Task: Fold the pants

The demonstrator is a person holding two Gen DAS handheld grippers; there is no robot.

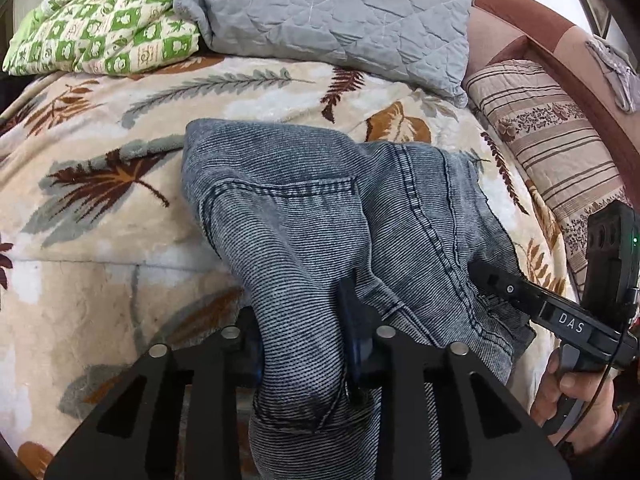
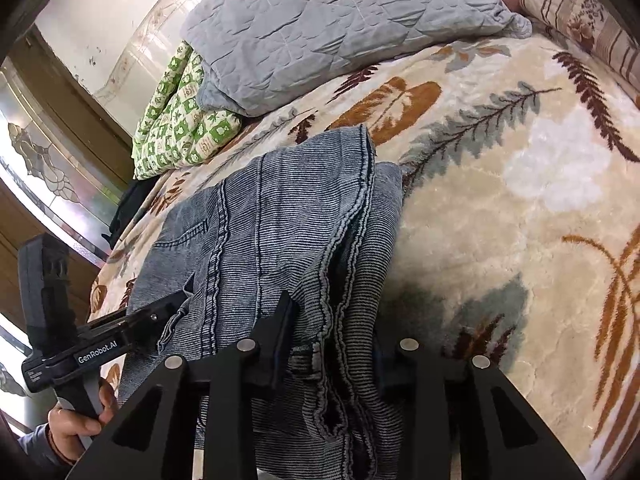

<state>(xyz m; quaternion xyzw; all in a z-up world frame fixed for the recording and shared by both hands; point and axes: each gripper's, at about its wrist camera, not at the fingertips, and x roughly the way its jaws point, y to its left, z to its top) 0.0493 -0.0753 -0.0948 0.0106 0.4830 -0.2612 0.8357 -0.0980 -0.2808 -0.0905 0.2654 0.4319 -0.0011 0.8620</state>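
Only from the right wrist, both fingers [image 2: 336,360] visibly pinch the pants' [image 2: 280,220] stacked hems.

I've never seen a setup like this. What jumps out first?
The grey-blue jeans bunched in the middle of a leaf-patterned blanket, with the left gripper and the right gripper each clamped on their near edge. Behind them lie a grey quilted cover and a green checked quilt.

"DAS" on right gripper [image 1: 486,280], "GenRobot.AI" on left gripper [image 2: 176,300]
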